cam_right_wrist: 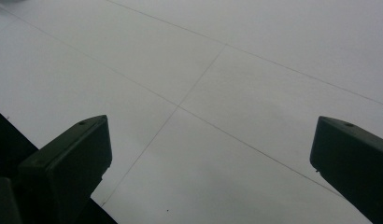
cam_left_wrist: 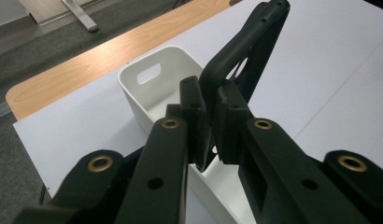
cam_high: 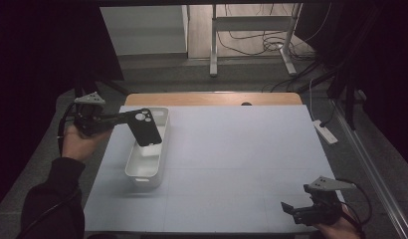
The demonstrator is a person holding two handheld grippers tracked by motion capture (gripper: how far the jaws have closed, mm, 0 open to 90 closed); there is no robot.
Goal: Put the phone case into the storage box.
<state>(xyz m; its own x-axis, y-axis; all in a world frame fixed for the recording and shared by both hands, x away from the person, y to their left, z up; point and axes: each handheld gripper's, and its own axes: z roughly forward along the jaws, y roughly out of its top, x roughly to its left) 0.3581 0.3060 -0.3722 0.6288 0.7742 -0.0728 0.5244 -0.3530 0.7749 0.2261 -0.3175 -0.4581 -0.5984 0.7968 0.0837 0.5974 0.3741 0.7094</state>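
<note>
At the left of the high view a black phone case (cam_high: 145, 127) is held in the air by the left gripper (cam_high: 123, 117), whose jaws are closed tight on one edge of it. The case hangs tilted over the far end of the white bin (cam_high: 136, 172), at centre left of the frame, its camera cut-out turned upward. In the left gripper view the pinch is seen close — the two pads (cam_left_wrist: 194, 112) pressed against the case's rim, the bin's handle slot below and behind, at upper left of that frame.

The case has been picked up and brought above the bin, but it has not been set down; whether it is touching the bin's rim cannot be told. Left to do, as it is judged: lowering and release into the bin.

The right gripper (cam_high: 291, 210) rests at the lower right on the white table (cam_high: 242, 149), jaws wide apart — nothing is held between them.
</note>
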